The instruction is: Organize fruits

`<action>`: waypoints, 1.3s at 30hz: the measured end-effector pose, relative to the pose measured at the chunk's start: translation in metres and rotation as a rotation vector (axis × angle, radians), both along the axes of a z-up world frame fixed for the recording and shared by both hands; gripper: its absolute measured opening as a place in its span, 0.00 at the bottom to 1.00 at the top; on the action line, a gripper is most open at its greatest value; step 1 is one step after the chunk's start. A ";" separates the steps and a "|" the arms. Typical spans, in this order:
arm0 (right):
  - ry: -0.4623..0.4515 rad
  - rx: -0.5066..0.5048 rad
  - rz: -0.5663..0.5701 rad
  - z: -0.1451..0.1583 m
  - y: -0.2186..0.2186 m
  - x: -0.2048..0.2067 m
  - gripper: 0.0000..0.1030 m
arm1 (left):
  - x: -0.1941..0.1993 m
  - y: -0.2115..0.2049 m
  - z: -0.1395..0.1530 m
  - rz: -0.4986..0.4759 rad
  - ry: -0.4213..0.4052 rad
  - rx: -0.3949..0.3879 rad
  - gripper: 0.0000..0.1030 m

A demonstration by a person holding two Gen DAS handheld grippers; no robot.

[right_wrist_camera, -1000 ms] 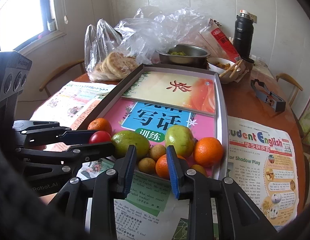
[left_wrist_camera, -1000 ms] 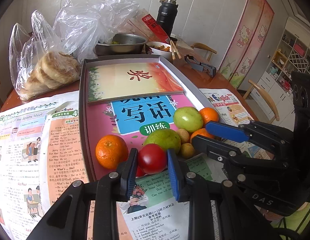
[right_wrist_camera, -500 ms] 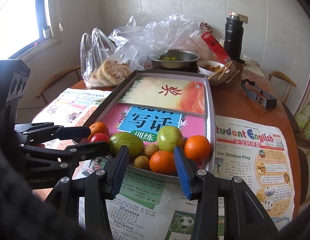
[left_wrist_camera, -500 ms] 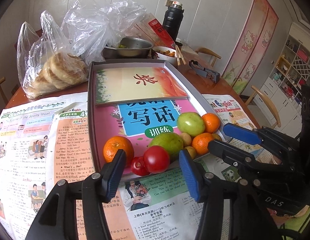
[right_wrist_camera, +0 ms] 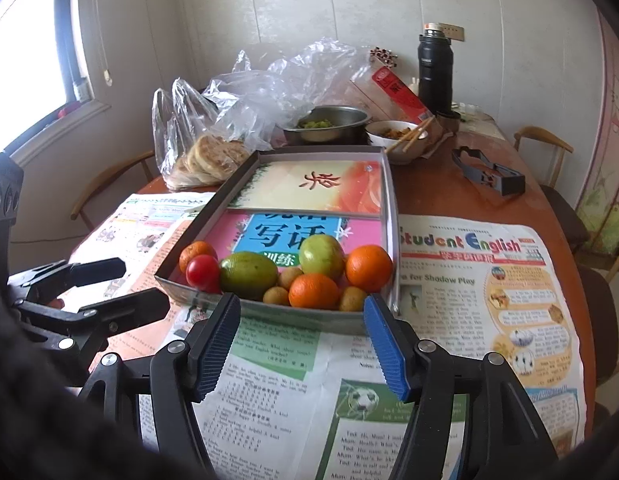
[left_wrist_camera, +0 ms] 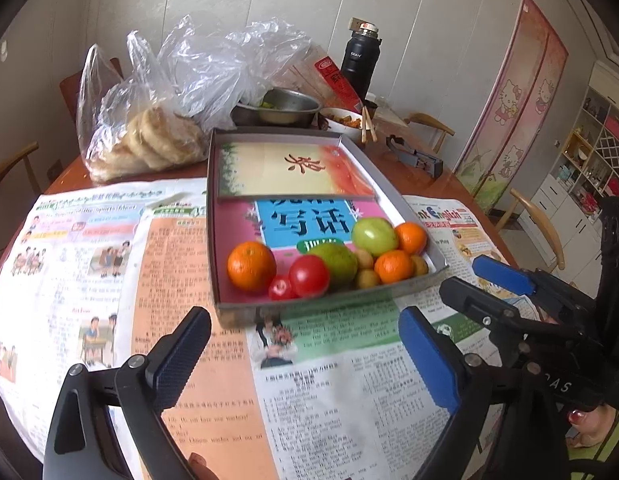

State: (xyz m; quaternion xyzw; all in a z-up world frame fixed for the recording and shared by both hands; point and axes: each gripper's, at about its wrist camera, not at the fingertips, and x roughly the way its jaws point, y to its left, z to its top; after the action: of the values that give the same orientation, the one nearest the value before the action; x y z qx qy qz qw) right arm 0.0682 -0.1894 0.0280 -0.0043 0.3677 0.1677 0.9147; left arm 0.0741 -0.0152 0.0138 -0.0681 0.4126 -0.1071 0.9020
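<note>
A grey cardboard tray (left_wrist_camera: 413,218) (right_wrist_camera: 205,216) lined with books holds fruit at its near end: a red tomato (left_wrist_camera: 309,275) (right_wrist_camera: 202,271), a smaller tomato (left_wrist_camera: 280,288), three oranges (left_wrist_camera: 251,266) (right_wrist_camera: 368,267), a green mango (left_wrist_camera: 336,262) (right_wrist_camera: 248,274), a green apple (left_wrist_camera: 374,236) (right_wrist_camera: 321,254) and several small brown fruits (left_wrist_camera: 367,278). My left gripper (left_wrist_camera: 305,356) is open and empty, drawn back over the newspaper in front of the tray. My right gripper (right_wrist_camera: 301,344) is open and empty, just short of the tray's near rim.
Newspapers (left_wrist_camera: 89,248) cover the round wooden table (right_wrist_camera: 469,196). Behind the tray are a bag of flatbreads (left_wrist_camera: 149,140), a metal bowl (right_wrist_camera: 329,122), a white bowl with chopsticks (right_wrist_camera: 397,136), a black thermos (right_wrist_camera: 434,68) and a black tool (right_wrist_camera: 489,172). Chairs stand around the table.
My left gripper let go of the red tomato, which now lies in the tray, opened wide and drew back. My right gripper also opened wider and pulled back from the fruit.
</note>
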 end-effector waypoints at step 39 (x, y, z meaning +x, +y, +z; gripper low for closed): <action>0.023 -0.043 -0.038 -0.021 -0.006 -0.030 0.75 | -0.025 -0.004 -0.020 0.107 0.033 0.090 0.97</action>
State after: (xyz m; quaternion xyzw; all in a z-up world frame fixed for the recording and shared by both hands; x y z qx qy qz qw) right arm 0.0377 -0.1950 0.0066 -0.0151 0.3817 0.1422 0.9132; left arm 0.0493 -0.0194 -0.0066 -0.0512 0.4277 -0.0387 0.9016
